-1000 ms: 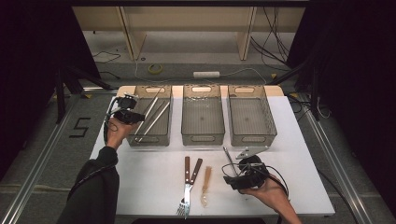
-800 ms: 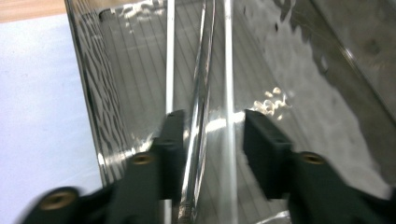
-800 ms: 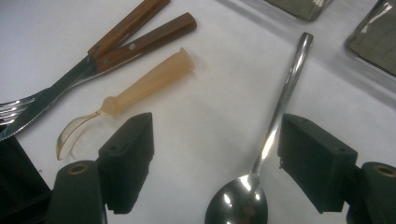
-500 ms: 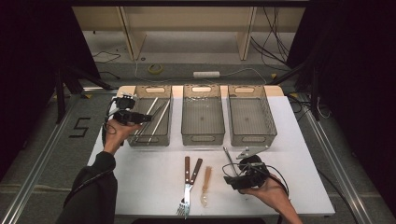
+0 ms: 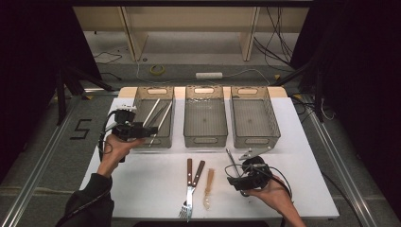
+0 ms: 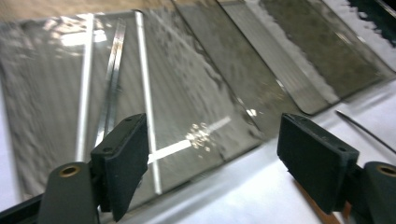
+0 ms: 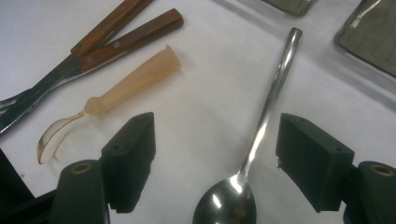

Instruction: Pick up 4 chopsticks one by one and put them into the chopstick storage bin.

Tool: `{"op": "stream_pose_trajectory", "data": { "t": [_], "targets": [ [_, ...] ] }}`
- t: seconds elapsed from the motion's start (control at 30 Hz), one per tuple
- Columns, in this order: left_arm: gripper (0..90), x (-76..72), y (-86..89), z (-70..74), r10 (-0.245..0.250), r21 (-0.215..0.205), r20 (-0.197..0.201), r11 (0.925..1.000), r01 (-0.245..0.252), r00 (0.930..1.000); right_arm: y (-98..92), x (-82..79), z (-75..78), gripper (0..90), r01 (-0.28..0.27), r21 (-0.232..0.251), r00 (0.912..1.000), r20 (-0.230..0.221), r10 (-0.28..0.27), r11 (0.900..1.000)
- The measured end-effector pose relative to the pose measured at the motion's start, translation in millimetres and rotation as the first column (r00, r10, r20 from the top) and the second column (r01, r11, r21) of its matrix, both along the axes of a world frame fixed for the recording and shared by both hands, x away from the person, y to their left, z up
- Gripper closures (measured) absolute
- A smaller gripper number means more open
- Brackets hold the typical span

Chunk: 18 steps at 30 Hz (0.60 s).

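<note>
metal spoon lies on the white table, near right, between the gaping jaws of the right gripper, untouched. judged light, stiff, slick; pinch mid-handle. left gripper, jaws just opened, empty, by far-left bin.

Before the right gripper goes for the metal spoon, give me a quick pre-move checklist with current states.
1. Right gripper jaws open: ok.
2. Metal spoon lies between those jaws, nothing pressing on it: ok.
3. Left gripper empty, jaws have just been opening: ok.
4. Metal utensils rest inside the left bin: ok.
5. Middle bin free for a drop: ok.
6. Plastic spoon, wooden-handled fork and knife lie apart from the metal spoon: ok.
</note>
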State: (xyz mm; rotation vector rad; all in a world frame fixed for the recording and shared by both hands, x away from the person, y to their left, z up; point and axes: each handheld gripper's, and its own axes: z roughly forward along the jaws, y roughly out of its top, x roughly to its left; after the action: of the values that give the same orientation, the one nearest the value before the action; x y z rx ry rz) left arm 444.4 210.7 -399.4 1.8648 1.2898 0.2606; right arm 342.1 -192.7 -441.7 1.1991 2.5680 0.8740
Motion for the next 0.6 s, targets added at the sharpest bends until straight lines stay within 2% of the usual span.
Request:
{"op": "stream_pose_trajectory", "data": {
  "t": [0.23,0.4,0.6],
  "targets": [
    [21.4,-20.7,-8.3,0.6,-0.064,-0.032,0.056,0.9973,0.066,0.9964,-0.3,1.7,-2.0,29.4,0.009,-0.004,1.0000,-0.005,-0.009,1.000],
    [18.9,-33.7,-16.4,-1.3,-0.124,-0.018,0.091,0.9918,0.126,0.9881,-1.0,4.1,-3.6,29.1,0.019,-0.007,0.9998,-0.005,-0.019,1.000],
    [15.7,-50.2,-21.1,-6.5,-0.168,-0.011,0.133,0.9853,0.170,0.9769,-2.6,6.6,-4.6,28.5,0.031,-0.007,0.9994,-0.017,-0.031,1.000]
  ]
}}
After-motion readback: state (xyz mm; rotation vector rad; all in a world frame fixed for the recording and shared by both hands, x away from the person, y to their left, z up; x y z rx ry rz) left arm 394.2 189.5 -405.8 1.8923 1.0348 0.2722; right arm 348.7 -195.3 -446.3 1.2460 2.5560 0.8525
